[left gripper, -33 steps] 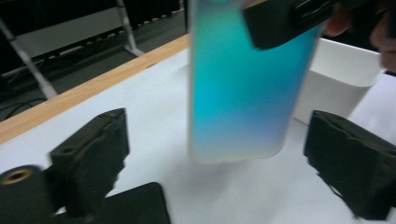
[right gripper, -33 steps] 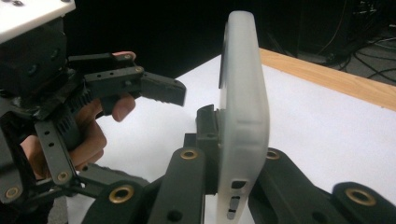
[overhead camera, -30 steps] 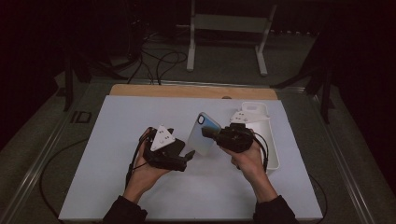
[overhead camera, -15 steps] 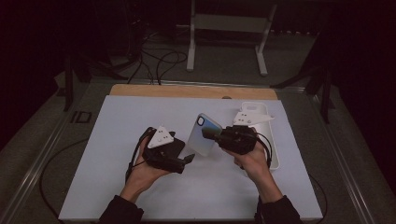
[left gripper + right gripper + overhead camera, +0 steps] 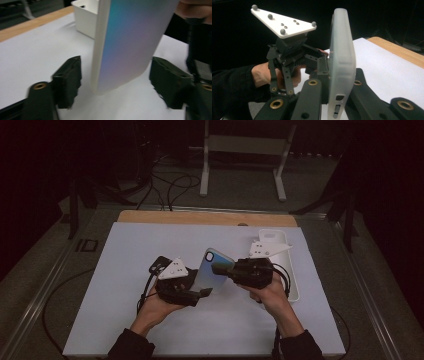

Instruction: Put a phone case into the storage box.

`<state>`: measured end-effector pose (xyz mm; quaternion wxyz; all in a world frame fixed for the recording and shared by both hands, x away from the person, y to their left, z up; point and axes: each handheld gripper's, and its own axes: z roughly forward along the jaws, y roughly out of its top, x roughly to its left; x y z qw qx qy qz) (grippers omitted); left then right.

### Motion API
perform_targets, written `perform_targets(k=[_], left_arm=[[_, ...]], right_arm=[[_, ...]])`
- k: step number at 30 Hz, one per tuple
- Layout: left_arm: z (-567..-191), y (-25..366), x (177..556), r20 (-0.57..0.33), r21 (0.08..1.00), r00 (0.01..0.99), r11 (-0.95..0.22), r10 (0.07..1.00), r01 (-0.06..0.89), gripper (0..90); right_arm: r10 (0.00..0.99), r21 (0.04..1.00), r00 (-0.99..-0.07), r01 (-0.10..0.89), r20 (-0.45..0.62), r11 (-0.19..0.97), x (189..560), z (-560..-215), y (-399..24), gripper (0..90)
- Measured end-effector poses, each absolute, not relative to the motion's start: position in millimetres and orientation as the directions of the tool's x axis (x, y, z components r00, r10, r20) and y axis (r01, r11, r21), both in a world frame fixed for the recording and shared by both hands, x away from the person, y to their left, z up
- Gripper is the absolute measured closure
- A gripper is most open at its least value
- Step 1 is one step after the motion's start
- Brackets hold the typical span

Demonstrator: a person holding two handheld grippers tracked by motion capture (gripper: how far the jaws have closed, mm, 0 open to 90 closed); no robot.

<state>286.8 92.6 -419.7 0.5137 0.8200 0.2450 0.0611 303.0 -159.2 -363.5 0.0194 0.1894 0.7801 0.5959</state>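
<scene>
Phone case held on edge at mid-frame between the two grippers, above a white sheet.

The right gripper has its jaws clamped on the case; in the right gripper view the frosted rim stands upright between them, port cut-outs low on its edge. The left gripper has just been closing, yet its jaws stand apart from the case's lower end, a gap showing on each side in the left gripper view. No brand or writing can be read; the case's back shades from teal to violet. A white tray lies at right of centre. A wooden strip edges the sheet's top; beyond, in the upper frame, a dark room with floor cables and a metal stand.
</scene>
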Motion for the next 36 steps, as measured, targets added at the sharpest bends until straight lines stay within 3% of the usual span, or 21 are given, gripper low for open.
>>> perform_targets(k=[11, 18, 27, 32, 35, 36], left_arm=[[-421.7, 91.0, 285.9, -0.172, 0.878, 0.899, -0.352, 0.402, 0.325, 43.1], [-424.0, 91.3, 283.5, -0.164, 0.879, 0.913, -0.366, 0.373, 0.307, 58.8], [-427.8, 86.4, 281.2, -0.155, 0.876, 0.925, -0.385, 0.346, 0.291, 79.5], [-425.7, 84.1, 278.6, -0.133, 0.878, 0.92, -0.386, 0.369, 0.282, 80.8], [-424.6, 85.6, 279.3, -0.129, 0.879, 0.913, -0.381, 0.387, 0.286, 80.8], [-424.5, 86.2, 279.5, -0.128, 0.88, 0.907, -0.376, 0.401, 0.291, 81.0]], right_arm=[[0.243, 0.938, -0.944, 0.276, 0.223, 0.211, 304.0, -367.1, -159.9, 86.6], [0.251, 0.934, -0.944, 0.272, 0.214, 0.23, 307.1, -369.2, -167.5, 83.4], [0.314, 0.931, -0.939, 0.235, 0.143, 0.279, 304.3, -366.7, -164.3, 55.2], [0.34, 0.93, -0.93, 0.239, 0.137, 0.28, 304.4, -367.4, -160.4, 41.6], [0.36, 0.927, -0.924, 0.242, 0.13, 0.286, 303.8, -367.4, -159.4, 39.4], [0.395, 0.922, -0.911, 0.251, 0.122, 0.294, 303.6, -367.7, -158.8, 32.0]])
